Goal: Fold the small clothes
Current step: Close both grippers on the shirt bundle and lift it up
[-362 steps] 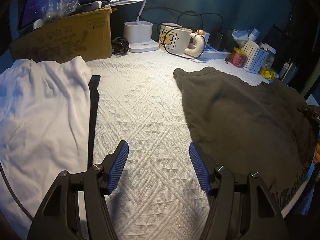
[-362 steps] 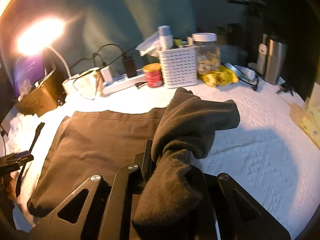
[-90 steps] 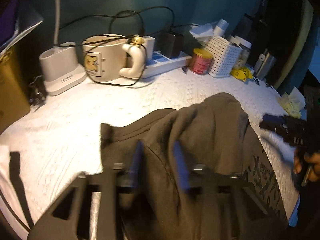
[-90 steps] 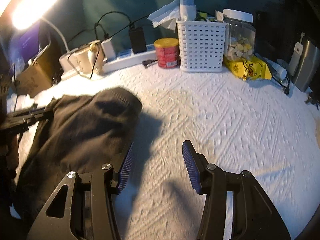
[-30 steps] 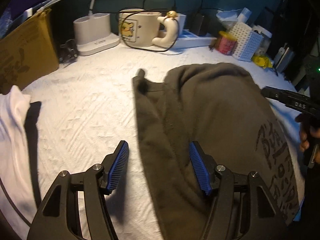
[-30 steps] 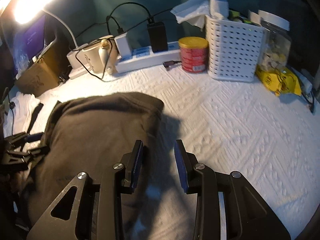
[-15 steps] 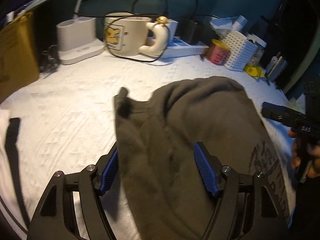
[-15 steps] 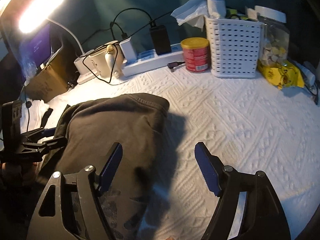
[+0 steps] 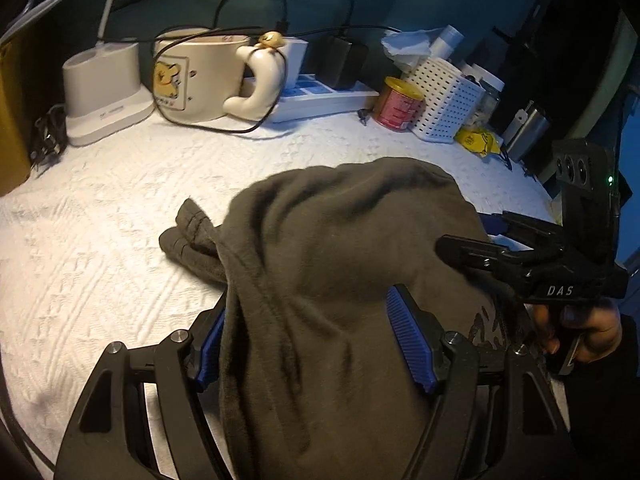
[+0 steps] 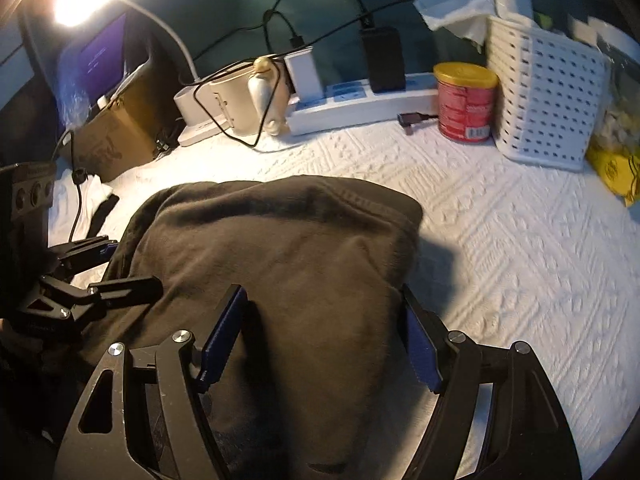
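The dark grey garment [image 9: 340, 272] lay folded on the white textured cloth [image 9: 100, 240], its long axis running from the near edge of the table toward the far clutter. Its rounded fold end pointed far, and a small bunched corner [image 9: 188, 236] stuck out to the left of it. Faint printed lettering [image 9: 492, 328] showed near its right edge.

The left gripper [image 9: 316, 340] stood open, its blue pads on either side of the garment's near part; whether they pressed the fabric could not be told. The right gripper [image 10: 320, 332] also stood wide open over the garment's right half, its right finger [image 10: 420, 344] just at the cloth's right edge, gripping nothing.

Left of the garment the cloth lay bare up to a lamp base [image 9: 104, 88] and a cream mug [image 9: 204, 76] at the far side. To the right, open cloth stretched toward a red can [image 10: 466, 102] and a white basket [image 10: 548, 100], well apart from the garment. A power strip [image 10: 360, 104] lined the far edge.
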The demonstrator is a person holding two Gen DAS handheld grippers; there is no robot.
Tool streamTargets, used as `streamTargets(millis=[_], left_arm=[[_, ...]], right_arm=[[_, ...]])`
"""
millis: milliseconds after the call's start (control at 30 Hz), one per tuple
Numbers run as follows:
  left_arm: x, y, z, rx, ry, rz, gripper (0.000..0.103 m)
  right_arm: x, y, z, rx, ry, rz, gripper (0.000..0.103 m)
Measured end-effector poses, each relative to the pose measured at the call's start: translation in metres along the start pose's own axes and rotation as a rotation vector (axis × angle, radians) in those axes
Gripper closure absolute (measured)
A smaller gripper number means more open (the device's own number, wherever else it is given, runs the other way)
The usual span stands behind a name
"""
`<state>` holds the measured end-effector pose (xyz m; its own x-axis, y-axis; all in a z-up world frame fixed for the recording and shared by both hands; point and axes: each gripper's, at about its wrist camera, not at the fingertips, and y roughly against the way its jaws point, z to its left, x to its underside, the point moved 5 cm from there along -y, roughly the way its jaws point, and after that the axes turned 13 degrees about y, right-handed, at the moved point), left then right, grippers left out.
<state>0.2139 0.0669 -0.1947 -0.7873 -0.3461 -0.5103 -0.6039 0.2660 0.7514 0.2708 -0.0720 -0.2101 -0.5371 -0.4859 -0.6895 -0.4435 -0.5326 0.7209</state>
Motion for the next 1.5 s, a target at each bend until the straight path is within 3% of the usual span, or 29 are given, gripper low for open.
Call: streamTargets(millis=[67,200,300,333,400,467,567,1033,1500], left_arm=[[0.001,-0.001,-0.004,-0.003,-0.010,-0.008,0.032],[0.000,-0.002,-0.005,0.010,-0.004,-0.008,0.044],[0.001,-0.002,-0.005,0.012,-0.003,-0.007,0.053],[0.001,-0.002,-0.006,0.016,-0.005,-0.005,0.061],[0.004,-0.003,-0.009,0.021,-0.009,-0.002,0.066],[0.006,-0.003,-0.013,0.014,-0.023,-0.002,0.071],[0.007,-0.002,-0.016,0.004,-0.030,-0.008,0.074],[0.028,0.024,-0.037,0.001,-0.051,-0.039,0.077],[0.039,0.083,-0.069,0.005,-0.114,-0.180,0.078]], right_arm=[[-0.001,-0.001,0.003,0.008,0.009,0.002,0.026],[-0.002,-0.003,0.009,0.020,0.028,0.009,0.027],[-0.002,-0.004,0.013,0.024,0.047,0.012,0.043],[-0.002,-0.004,0.015,0.023,0.053,0.014,0.054],[-0.003,-0.004,0.018,0.042,0.070,0.019,0.060],[-0.003,-0.004,0.023,0.034,0.088,0.016,0.077],[-0.001,-0.001,0.028,0.026,0.091,0.007,0.084],[0.009,0.040,0.044,0.023,0.085,-0.056,0.086],[0.006,0.117,0.071,0.076,0.119,-0.206,0.087]])
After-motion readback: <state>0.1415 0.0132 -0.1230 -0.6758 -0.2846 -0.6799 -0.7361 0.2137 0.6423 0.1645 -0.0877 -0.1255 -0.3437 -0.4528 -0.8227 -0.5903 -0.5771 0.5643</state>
